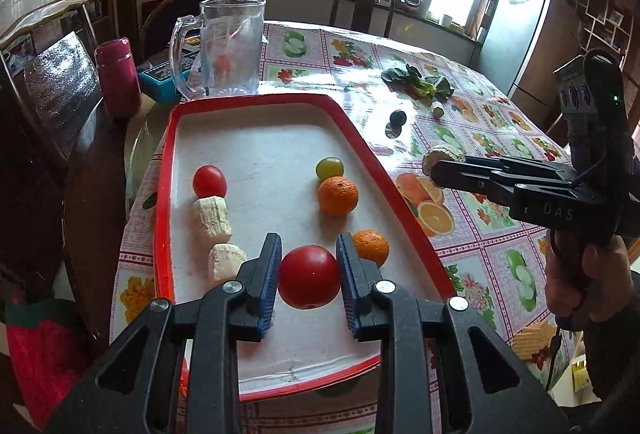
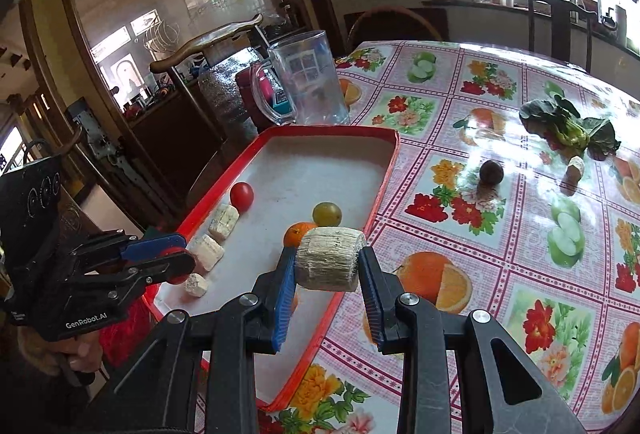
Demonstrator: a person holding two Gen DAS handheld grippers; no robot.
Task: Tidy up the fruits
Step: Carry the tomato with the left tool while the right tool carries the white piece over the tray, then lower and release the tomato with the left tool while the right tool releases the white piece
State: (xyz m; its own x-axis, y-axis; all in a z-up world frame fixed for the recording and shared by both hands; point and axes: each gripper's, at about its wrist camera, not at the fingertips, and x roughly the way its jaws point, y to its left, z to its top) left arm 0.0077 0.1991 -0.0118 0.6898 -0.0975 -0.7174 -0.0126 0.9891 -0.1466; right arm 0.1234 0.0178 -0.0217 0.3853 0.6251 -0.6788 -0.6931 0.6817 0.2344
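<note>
Pinching a pale cylindrical chunk (image 2: 329, 259) at frame centre, the right gripper (image 2: 326, 274) is held over the red tray's (image 2: 384, 170) right rim. The chunk's long axis is laid crosswise between the jaws. A large tomato (image 1: 309, 276) on the tray, lower centre, is bracketed by the left gripper (image 1: 308, 262), though actual contact cannot be told.

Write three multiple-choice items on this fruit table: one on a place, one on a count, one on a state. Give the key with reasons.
1. Where does the dark round fruit lie?
A. in the tray
B. on the tablecloth
C. in the pitcher

2. How many oranges are in the red tray?
A. one
B. two
C. four

3. What is the right gripper doing?
A. holding a pale cut chunk
B. hanging open, holding nothing
C. gripping a tomato

Key: B, it sits on cloth outside the tray; B, two show in the left wrist view; A, the chunk sits between its jaws.
</note>
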